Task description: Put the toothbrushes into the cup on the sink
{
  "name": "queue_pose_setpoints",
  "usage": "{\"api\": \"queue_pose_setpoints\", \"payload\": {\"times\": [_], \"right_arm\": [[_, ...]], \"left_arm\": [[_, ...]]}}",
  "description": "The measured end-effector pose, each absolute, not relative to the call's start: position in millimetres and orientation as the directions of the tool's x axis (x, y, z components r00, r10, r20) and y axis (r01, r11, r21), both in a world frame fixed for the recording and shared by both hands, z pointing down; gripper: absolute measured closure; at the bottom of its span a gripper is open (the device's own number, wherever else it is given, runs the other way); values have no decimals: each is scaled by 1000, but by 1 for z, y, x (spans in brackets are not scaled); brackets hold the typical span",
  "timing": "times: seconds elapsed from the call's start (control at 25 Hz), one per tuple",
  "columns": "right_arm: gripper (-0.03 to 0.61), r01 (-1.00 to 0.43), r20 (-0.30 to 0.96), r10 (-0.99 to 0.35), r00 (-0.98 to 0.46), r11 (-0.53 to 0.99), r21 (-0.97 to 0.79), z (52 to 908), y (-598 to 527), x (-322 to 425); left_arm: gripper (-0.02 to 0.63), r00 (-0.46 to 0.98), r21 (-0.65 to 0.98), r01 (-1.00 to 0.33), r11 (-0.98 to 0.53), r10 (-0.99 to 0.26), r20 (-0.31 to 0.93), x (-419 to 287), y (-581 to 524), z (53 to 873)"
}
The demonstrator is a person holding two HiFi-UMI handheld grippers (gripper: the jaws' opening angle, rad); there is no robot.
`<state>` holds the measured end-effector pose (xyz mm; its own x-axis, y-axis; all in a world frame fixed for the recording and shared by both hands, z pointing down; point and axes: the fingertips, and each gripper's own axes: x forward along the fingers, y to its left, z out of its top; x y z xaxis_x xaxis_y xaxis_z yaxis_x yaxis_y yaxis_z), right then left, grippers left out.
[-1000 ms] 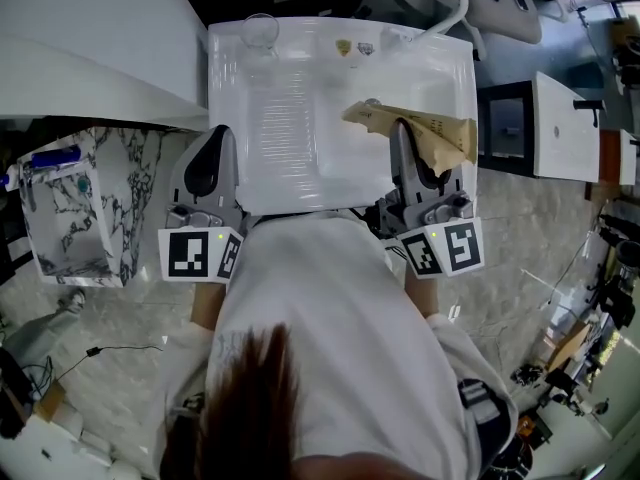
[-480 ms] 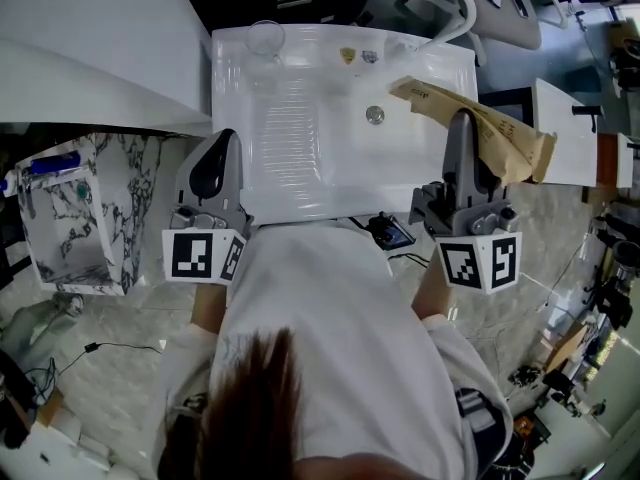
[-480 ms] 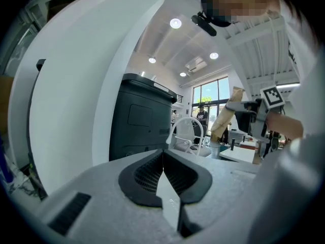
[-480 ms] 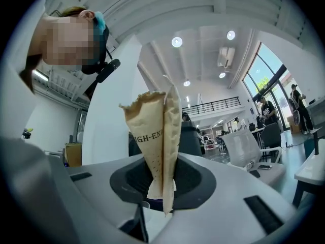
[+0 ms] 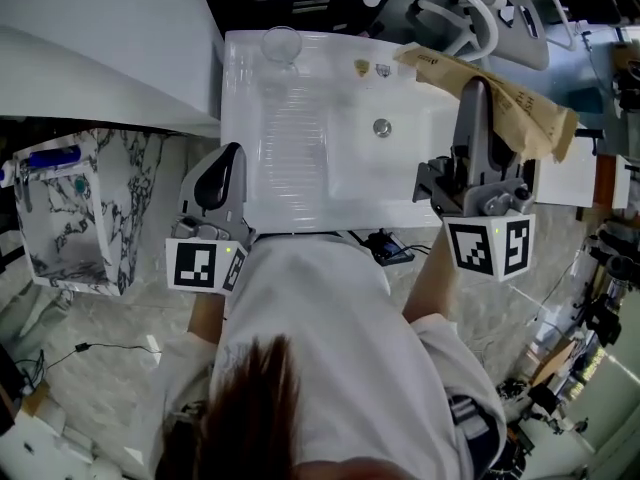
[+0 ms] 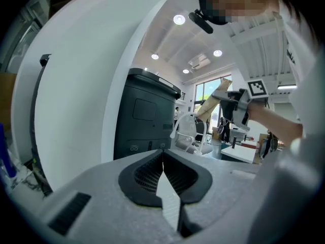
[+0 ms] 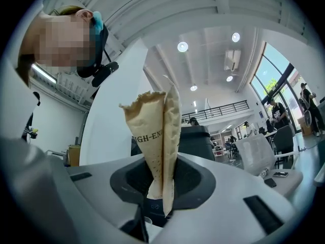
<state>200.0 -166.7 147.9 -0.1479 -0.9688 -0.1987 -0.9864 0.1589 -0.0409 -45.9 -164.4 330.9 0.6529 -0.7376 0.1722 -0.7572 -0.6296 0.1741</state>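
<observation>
The right gripper (image 5: 475, 90) pinches a paper bag (image 5: 532, 116) over the sink's (image 5: 300, 153) far right; the left gripper (image 5: 228, 160) is closed, empty. The cup (image 5: 281, 43) stands far left. The thin paper could tear or slip loose.

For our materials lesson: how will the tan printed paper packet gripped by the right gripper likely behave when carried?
The tan printed paper packet is probably light and floppy: it is creased and folds where the right gripper pinches it. Its long ends overhang both sides of the grip, so they may flap. Its ragged edge suggests it tears easily.
</observation>
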Motion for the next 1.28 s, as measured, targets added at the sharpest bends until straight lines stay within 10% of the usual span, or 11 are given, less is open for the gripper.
{"api": "queue_pose_setpoints", "payload": {"times": [1.28], "right_arm": [[494,-915,-39,-915,-402,403,-23,249,-312,96]], "left_arm": [[598,611,228,-791,-567,-749,256,-69,-164,374]]}}
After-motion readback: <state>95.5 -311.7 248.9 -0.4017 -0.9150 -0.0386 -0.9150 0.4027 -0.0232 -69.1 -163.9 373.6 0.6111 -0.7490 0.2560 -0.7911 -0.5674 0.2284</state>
